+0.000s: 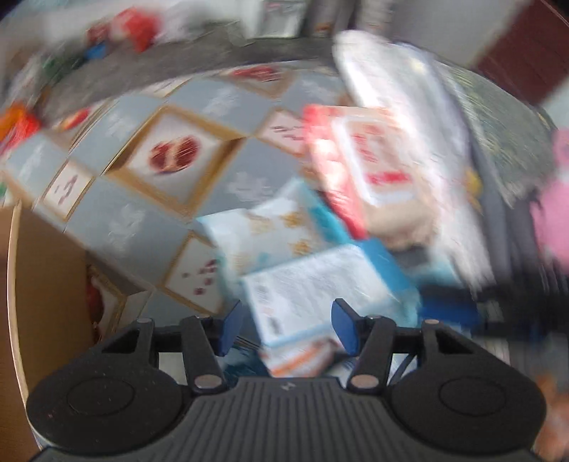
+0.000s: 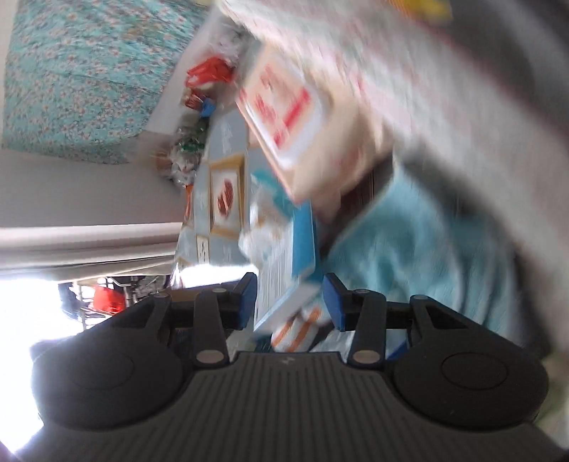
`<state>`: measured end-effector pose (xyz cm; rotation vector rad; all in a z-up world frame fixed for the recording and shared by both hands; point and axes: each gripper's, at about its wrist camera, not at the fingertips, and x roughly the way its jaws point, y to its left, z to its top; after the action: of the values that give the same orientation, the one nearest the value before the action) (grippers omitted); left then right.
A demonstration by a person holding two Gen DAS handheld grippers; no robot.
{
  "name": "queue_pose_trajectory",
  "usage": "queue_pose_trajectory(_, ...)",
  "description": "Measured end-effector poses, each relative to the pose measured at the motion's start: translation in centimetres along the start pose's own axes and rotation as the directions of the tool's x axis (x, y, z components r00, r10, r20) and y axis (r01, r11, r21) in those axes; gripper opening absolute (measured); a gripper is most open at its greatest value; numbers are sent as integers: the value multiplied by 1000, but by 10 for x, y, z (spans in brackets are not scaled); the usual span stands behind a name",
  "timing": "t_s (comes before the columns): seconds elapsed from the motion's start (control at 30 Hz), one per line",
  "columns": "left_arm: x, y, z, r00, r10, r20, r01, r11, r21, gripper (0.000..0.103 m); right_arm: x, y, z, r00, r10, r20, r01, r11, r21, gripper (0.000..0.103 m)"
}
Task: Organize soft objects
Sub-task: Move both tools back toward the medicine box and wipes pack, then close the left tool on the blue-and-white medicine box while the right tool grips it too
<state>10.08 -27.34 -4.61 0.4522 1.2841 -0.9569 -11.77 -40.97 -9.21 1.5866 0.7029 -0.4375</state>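
left gripper (image 1: 287, 325): blue pads set apart, spread to either side of the near end of a white and blue packet; contact with the pads cannot be told through the blur.
right gripper (image 2: 291, 302): camera rolled sideways; blue fingers apart, flanking a packet end, touch unclear.
white and blue packet (image 1: 313, 284): soft pack with printed text on its face, lying just ahead of the left fingers, on the patterned tablecloth (image 1: 142, 227); in the right view the same kind of pack (image 2: 284, 284) sits between the fingers.
light blue packet (image 1: 270, 227): just behind the first, partly under it.
red and white packet (image 1: 359, 167): farther back, leaning over the blue ones; also in the right view (image 2: 284, 113).
teal fabric (image 2: 426, 241): right of the packs, beside the right gripper.
far edge: blurred red and green items (image 1: 121, 28) along the table's rim.
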Motion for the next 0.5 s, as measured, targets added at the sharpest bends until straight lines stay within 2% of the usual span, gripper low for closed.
queue_pose_trajectory(0.07,10,14,9,1000,-14,-12,13,996,-93,54,16,-2,-8,1000,-2,-10,2,999,52,41)
queue_pose_trajectory(0.13,20,19,15,1000,-9,-20,6,990,-140,50,29,-4,-16,1000,6,-9,-5,995,101,41)
queue_pose_trajectory(0.27,34,17,22,1000,-9,-23,6,988,-157,49,48,-6,-23,1000,14,8,-15,986,168,41)
queue_pose_trajectory(0.5,52,10,24,999,-12,-34,7,989,-145,49,70,3,-27,999,1,43,-10,976,217,41)
